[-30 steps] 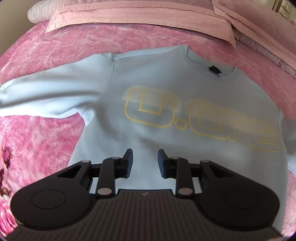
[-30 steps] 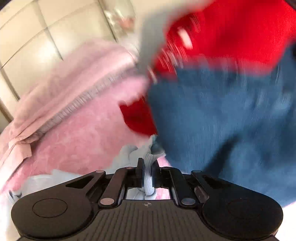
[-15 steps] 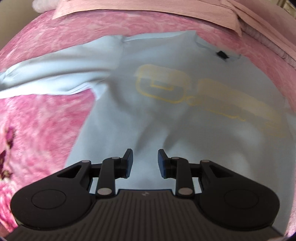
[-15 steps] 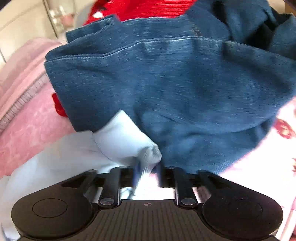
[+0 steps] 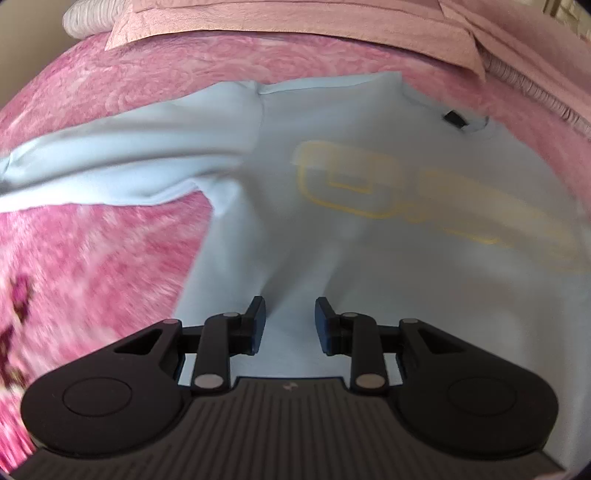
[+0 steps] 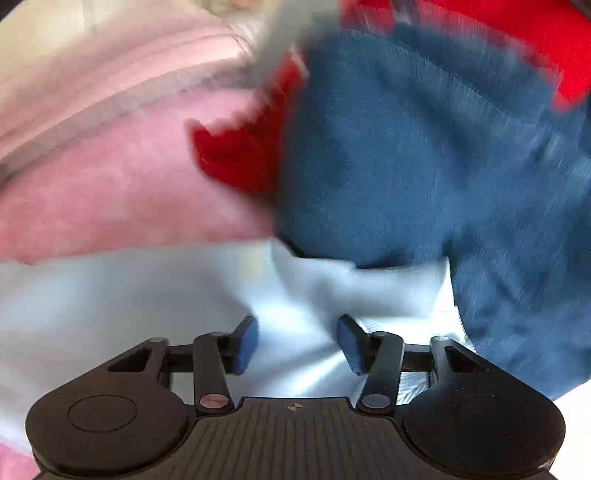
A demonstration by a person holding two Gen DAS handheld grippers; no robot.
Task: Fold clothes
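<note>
A light blue sweatshirt (image 5: 332, 229) with yellow outline lettering lies face up on the pink bed, collar at the far right, its left sleeve (image 5: 122, 162) stretched out to the left. My left gripper (image 5: 290, 321) is open and empty, low over the sweatshirt's lower body. In the right wrist view the same sweatshirt (image 6: 184, 295) shows blurred below my right gripper (image 6: 297, 339), which is open with nothing between its jaws, just over the fabric.
A pink floral bedspread (image 5: 92, 266) covers the bed. Folded pale pink bedding (image 5: 295, 22) lies along the far edge. A blue garment (image 6: 424, 166) and a red one (image 6: 236, 155) are heaped right beside the sweatshirt's right side.
My right gripper has let go of the sweatshirt's cuff and opened. My left gripper has shifted left and closer over the sweatshirt, still open.
</note>
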